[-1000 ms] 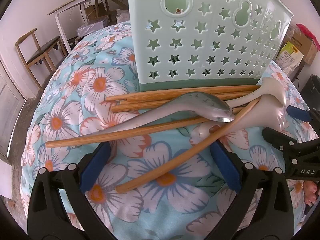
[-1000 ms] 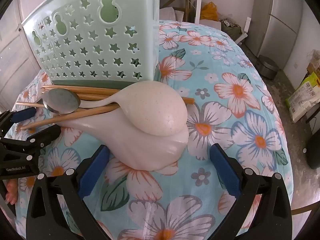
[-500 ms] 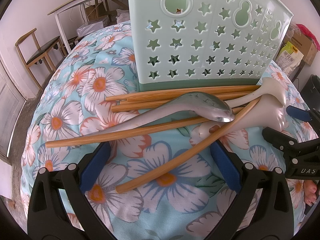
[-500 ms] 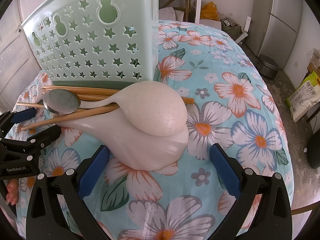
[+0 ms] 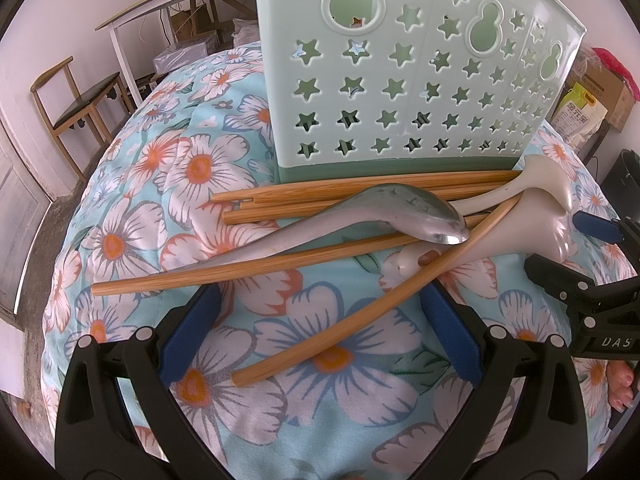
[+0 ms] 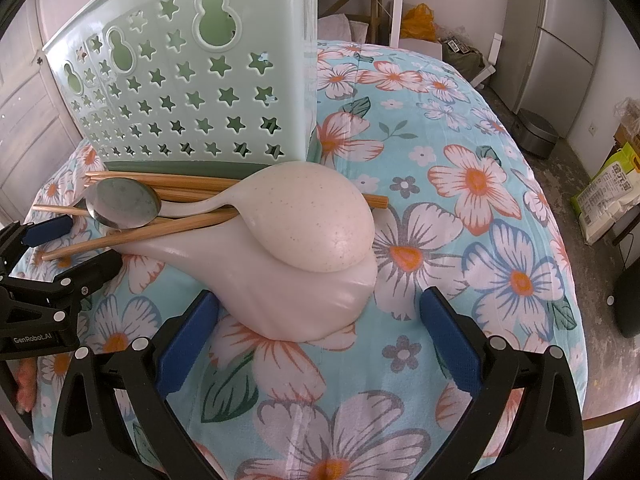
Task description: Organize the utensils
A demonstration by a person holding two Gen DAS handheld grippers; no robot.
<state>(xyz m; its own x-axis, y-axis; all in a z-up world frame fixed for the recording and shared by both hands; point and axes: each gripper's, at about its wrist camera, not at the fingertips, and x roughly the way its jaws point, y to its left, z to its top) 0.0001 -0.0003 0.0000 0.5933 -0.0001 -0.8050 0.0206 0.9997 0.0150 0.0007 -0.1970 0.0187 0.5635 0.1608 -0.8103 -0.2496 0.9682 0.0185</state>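
A mint-green utensil holder with star holes stands on the floral cloth; it also shows in the right wrist view. In front of it lies a pile: several bamboo chopsticks, a metal spoon and two pale plastic ladles stacked one on the other. My left gripper is open and empty, just short of the chopsticks, with one chopstick end between its fingers. My right gripper is open and empty, with the lower ladle's bowl between its fingers.
The floral cloth covers a rounded table. Off it stand a wooden chair, a white table, a fridge, a dark pot and a rice bag.
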